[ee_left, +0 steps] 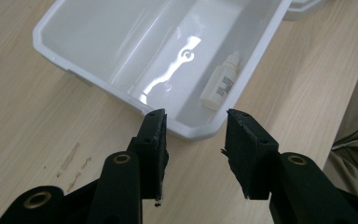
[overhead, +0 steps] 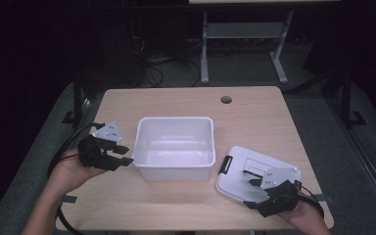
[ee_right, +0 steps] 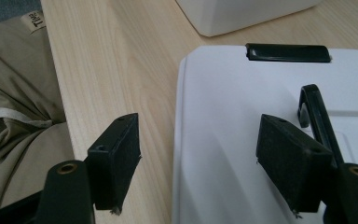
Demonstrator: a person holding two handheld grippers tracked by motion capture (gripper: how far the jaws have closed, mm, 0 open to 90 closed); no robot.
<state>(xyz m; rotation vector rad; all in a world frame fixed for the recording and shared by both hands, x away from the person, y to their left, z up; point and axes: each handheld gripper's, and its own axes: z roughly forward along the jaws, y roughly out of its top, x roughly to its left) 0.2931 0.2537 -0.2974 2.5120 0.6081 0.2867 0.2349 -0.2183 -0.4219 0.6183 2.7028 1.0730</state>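
A white plastic bin (overhead: pixel 174 119) stands open at the middle of the wooden table (overhead: pixel 254 112). A small white dropper bottle (ee_left: pixel 220 86) lies on its side inside the bin (ee_left: pixel 98 42), against one wall. The bin's white lid (overhead: pixel 242 159) lies flat to the right, with a black latch (ee_right: pixel 287 52) and a black handle (ee_right: pixel 318 116). My left gripper (overhead: pixel 126 154) is open just left of the bin, and its jaws (ee_left: pixel 195 116) face a near corner with nothing between them. My right gripper (overhead: pixel 251 193) is open over the near end of the lid (ee_right: pixel 261 116), straddling one edge (ee_right: pixel 198 126).
A round cable hole (overhead: pixel 226 100) sits near the table's far edge. Behind the table stand a grey desk frame (overhead: pixel 204 49) and floor cables (overhead: pixel 152 73). The person's beige trousers (ee_right: pixel 14 93) are close to the table's near edge.
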